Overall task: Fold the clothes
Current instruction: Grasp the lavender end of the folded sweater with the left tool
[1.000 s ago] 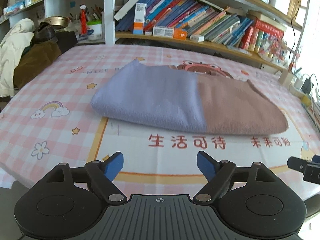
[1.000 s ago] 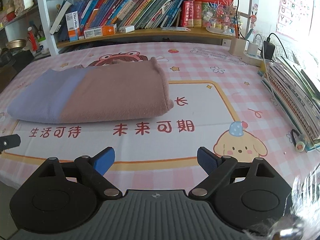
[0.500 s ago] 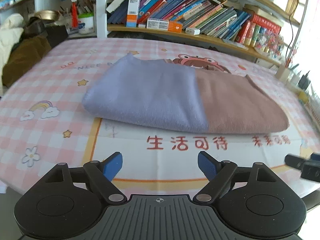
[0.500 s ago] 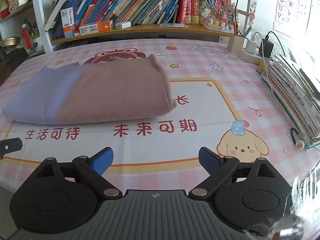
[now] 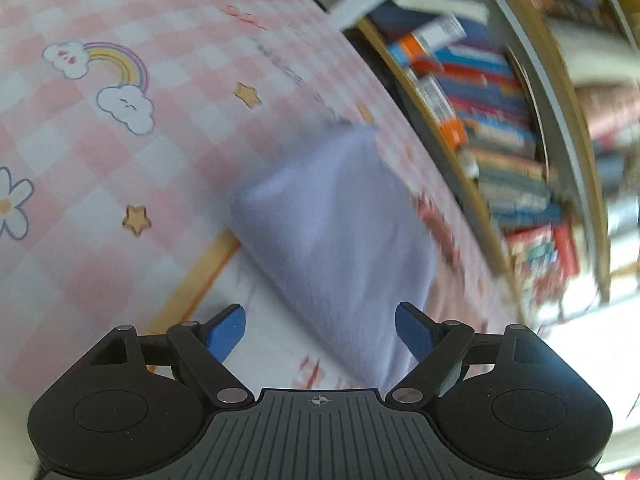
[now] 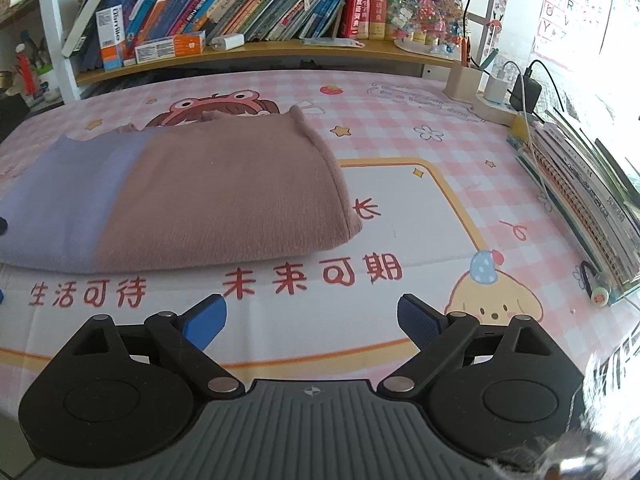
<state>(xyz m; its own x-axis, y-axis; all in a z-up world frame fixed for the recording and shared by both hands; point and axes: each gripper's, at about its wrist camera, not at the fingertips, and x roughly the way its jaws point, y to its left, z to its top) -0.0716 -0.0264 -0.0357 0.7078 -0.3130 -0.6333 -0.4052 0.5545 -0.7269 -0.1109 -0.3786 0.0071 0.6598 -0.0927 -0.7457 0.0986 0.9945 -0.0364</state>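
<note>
Folded garment on the pink checked surface, both claws released and empty.

Left wrist view: blurred and strongly tilted; the left claw (image 5: 320,330) is spread wide, holding nothing, with its blue fingertips (image 5: 225,330) either side of the near edge of the folded garment (image 5: 340,240), whose lilac end shows here. The checked surface (image 5: 80,160) lies left of the garment, the bookshelf (image 5: 500,120) beyond it. Whether the claw touches the cloth cannot be told.
Right wrist view: the right claw (image 6: 312,322) is also spread wide and empty, hovering near the garment (image 6: 200,196), which lies flat, lilac at its left end and brownish pink at the right. A stack of notebooks (image 6: 580,200) sits well right of the garment, the bookshelf (image 6: 260,16) behind it.
</note>
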